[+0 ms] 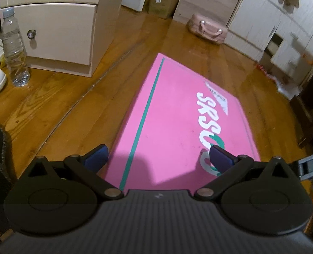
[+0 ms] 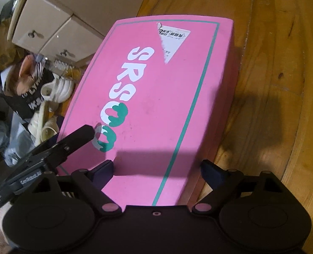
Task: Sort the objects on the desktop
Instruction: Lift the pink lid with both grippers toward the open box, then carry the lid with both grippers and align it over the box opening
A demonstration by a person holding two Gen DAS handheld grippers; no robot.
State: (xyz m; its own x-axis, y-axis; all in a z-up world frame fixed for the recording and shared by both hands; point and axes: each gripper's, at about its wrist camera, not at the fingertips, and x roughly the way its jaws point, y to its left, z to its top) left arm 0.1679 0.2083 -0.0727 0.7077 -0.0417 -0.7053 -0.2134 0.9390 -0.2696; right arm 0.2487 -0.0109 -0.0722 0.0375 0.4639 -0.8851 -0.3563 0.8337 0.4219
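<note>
Honestly, the main risk I see is both claws crowding the near end of the box [image 2: 156, 97]. In the right view the left gripper [image 2: 90, 131] pokes in from the lower left with a tip right at the lid's printed letters, so the two could bump. The lid looks flat and slick with no lip showing, so a pinch would probably slip. Right gripper [image 2: 156, 170] sits at bottom center, spread wide, holding nothing, lid's near edge between its tips. Left gripper [image 1: 159, 157] is the same: wide open, empty, over the box [image 1: 177, 114] mid-frame. Floor [image 1: 50, 97] beyond; bottle [image 1: 13, 48] far left.
</note>
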